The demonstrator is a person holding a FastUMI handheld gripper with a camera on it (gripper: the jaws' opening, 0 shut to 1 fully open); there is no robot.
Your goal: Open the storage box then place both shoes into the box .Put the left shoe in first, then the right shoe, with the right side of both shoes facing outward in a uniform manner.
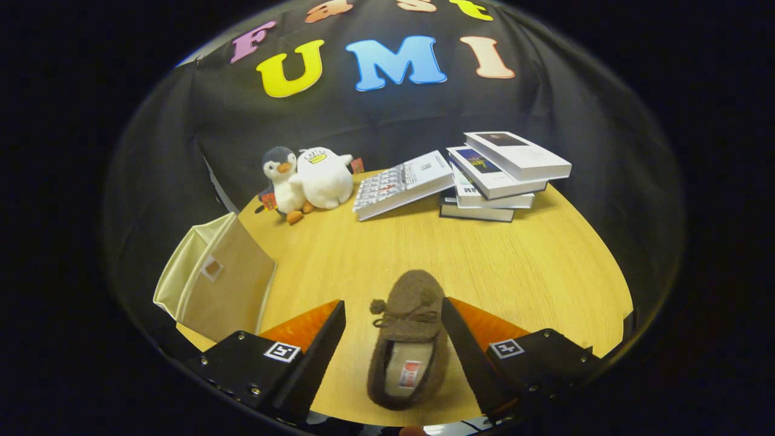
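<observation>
between my hand-held gripper's (393,339) spread fingers lies a brown slipper (407,339), toe pointing away; the right finger looks close against its side, though i can't tell if it touches, and the left stands apart. largest on the desk (514,266) is the beige storage box (221,281), off to the left beyond the fingers, then books (502,175), then two plush toys (309,178). i judge i'm at the grasp of one shoe; next calls for squeezing, then carrying left to the box.

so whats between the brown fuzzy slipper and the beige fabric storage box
In the gripper view, the gripper's left finger and bare wooden table. The open fingers straddle the brown fuzzy slipper; the beige fabric storage box stands beyond.
</observation>
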